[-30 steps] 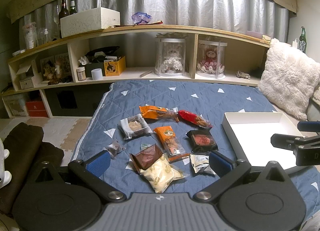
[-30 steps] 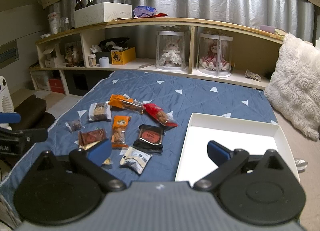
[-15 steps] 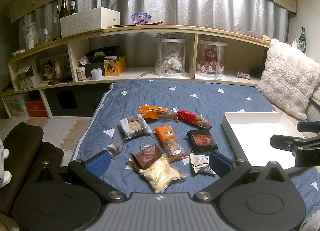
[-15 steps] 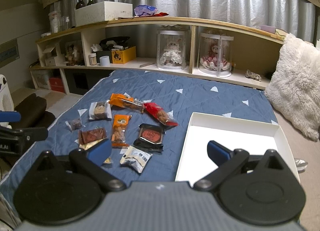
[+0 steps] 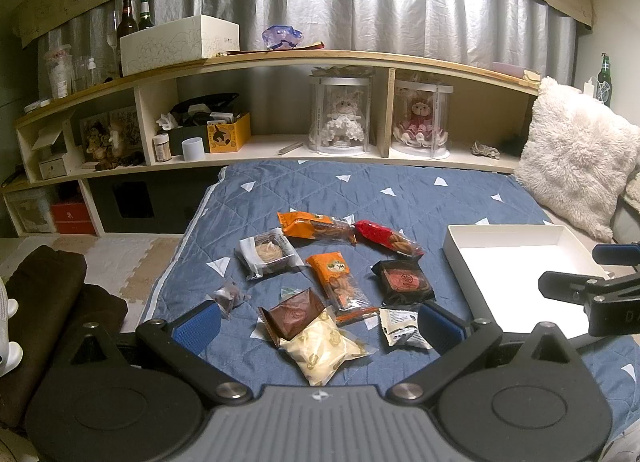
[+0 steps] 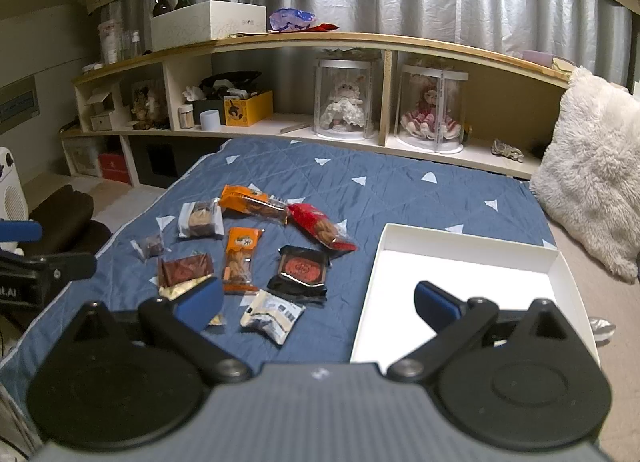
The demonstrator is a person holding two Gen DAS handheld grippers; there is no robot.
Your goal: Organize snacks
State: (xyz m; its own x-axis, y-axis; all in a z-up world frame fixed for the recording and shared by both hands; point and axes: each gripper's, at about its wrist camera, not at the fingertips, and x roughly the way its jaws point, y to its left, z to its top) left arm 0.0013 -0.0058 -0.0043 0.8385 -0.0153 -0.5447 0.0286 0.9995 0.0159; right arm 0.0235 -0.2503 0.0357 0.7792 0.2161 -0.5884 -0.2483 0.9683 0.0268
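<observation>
Several wrapped snacks lie on the blue quilt: an orange pack, a red pack, a clear-wrapped pastry, a second orange pack, a black pack, a brown pack, a pale yellow pack and a small white pack. An empty white tray sits to their right. My left gripper is open just above the brown and yellow packs, holding nothing. My right gripper hovers open between the snacks and the tray, near the white pack.
A low wooden shelf with doll cases, boxes and bottles runs behind the bed. A fluffy white pillow leans at the right. Dark folded fabric lies on the floor at the left. A tiny dark wrapped sweet sits by the quilt's left edge.
Both grippers have barely drifted; the right wrist view has shifted slightly. Nothing was picked up or moved.
</observation>
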